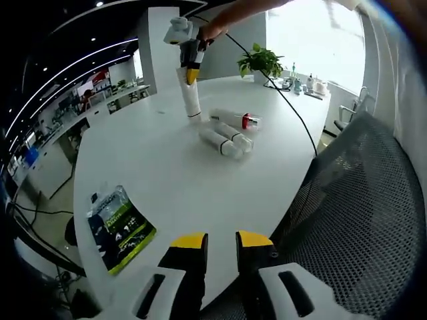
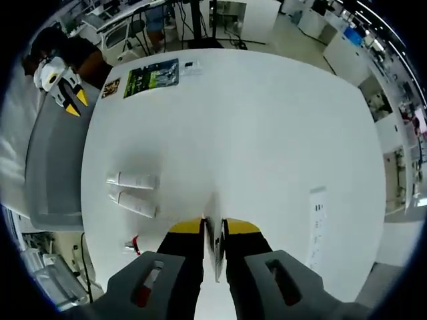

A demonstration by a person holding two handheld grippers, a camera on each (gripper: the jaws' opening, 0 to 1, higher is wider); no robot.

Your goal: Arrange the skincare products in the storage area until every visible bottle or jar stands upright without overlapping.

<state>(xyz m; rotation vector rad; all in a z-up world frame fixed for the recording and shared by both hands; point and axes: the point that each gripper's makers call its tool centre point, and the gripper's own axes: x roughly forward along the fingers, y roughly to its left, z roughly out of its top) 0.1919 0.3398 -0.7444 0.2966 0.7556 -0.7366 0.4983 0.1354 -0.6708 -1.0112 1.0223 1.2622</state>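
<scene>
In the left gripper view my right gripper (image 1: 191, 61) stands over the far part of the white table (image 1: 167, 180), shut on a white tube (image 1: 193, 100) that it holds upright with its lower end on the tabletop. Beside it lie two white tubes (image 1: 225, 141) and a white bottle with a red cap (image 1: 235, 120), all on their sides. My left gripper (image 1: 221, 241) hangs open at the table's near edge, holding nothing. In the right gripper view the held tube (image 2: 215, 248) sits between the jaws, with the lying tubes (image 2: 134, 192) to the left.
A green and black packet (image 1: 120, 227) lies near the table's edge. A grey mesh chair (image 1: 360, 200) stands close on the right. A potted plant (image 1: 260, 61) and small items sit at the far end. A printed paper strip (image 2: 319, 220) lies on the table.
</scene>
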